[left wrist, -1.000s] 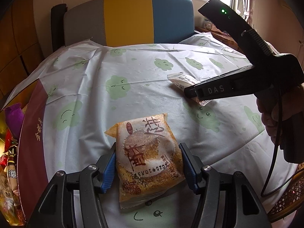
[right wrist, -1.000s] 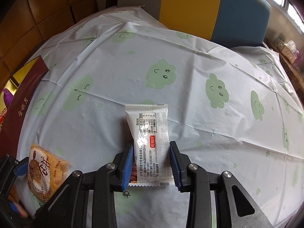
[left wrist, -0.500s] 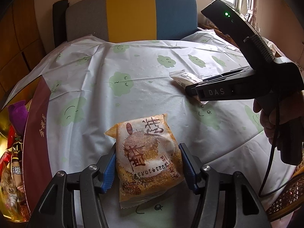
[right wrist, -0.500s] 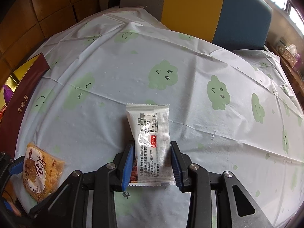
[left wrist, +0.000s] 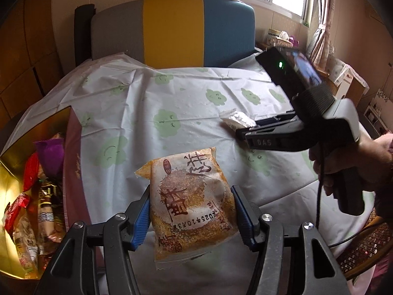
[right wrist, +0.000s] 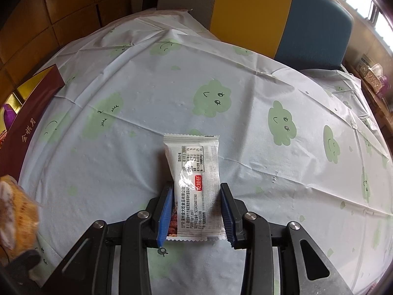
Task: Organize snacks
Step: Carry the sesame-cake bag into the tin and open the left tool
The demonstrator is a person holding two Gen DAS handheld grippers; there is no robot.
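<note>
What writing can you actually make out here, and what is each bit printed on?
"DAS": on the side of the right gripper.
"金秋月": gold characters on the maroon box.
"吃娃仔": red label on the white snack packet; its fine print is too small to read reliably.
"2025", then more date digits, seen upside down: on the orange snack packet; its large brown characters are too stylised to read.
</note>
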